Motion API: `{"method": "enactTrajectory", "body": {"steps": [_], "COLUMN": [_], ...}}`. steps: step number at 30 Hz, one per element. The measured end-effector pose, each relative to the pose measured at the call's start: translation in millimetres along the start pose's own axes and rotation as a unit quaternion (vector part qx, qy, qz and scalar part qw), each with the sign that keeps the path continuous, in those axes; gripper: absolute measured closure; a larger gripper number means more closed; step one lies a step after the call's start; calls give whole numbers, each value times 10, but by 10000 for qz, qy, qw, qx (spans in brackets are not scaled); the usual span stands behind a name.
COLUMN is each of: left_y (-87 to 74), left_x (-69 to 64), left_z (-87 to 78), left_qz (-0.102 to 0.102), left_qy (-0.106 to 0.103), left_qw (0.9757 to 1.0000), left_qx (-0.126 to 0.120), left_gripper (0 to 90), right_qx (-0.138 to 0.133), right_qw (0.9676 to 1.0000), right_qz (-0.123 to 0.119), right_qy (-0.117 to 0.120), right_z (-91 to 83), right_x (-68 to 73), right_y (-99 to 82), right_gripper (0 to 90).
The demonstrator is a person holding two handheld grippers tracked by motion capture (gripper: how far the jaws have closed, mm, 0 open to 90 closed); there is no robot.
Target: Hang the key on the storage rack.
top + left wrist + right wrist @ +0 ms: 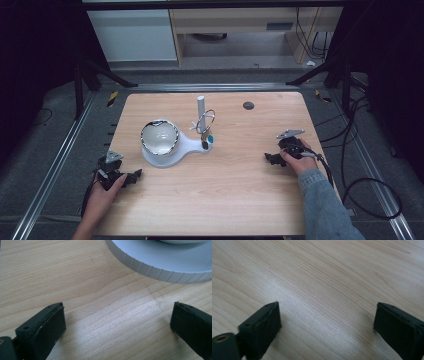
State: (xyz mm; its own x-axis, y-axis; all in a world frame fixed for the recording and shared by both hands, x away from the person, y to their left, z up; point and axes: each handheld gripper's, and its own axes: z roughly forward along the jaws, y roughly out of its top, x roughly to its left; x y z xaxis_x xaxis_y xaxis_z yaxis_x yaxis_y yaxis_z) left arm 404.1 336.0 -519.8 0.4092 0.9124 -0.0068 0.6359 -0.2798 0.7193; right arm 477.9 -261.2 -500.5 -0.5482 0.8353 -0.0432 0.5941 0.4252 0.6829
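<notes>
I see the wooden surface [240, 190] carrying a white stand [187, 146] near its middle, a little toward the left edge; a shiny bowl [159, 136] sits on the stand's round base, and a white post [201, 106] rises from its narrow end with a ring of keys [205, 128] hanging on it. My left hand-held gripper [135, 176] rests near the left edge by the front corner, released, jaws wide apart, with the stand's ribbed rim just ahead. My right hand-held gripper [269, 158] lies near the right edge, also released, over bare wood.
</notes>
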Motion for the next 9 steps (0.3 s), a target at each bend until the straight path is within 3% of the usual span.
{"method": "enactTrajectory", "body": {"steps": [4, 9], "left_y": [0, 0], "left_x": [0, 0], "left_z": [0, 0], "left_qz": [1, 1], "left_qy": [0, 0], "left_qw": [10000, 10000], "left_qx": [0, -1], "left_gripper": [0, 0], "right_qx": [-224, -187], "right_qw": [9997, 9997], "right_qz": [94, 134], "right_qy": [9, -66], "right_z": [34, 50], "right_x": [19, 30], "right_y": [-43, -31], "right_gripper": [23, 2]}}
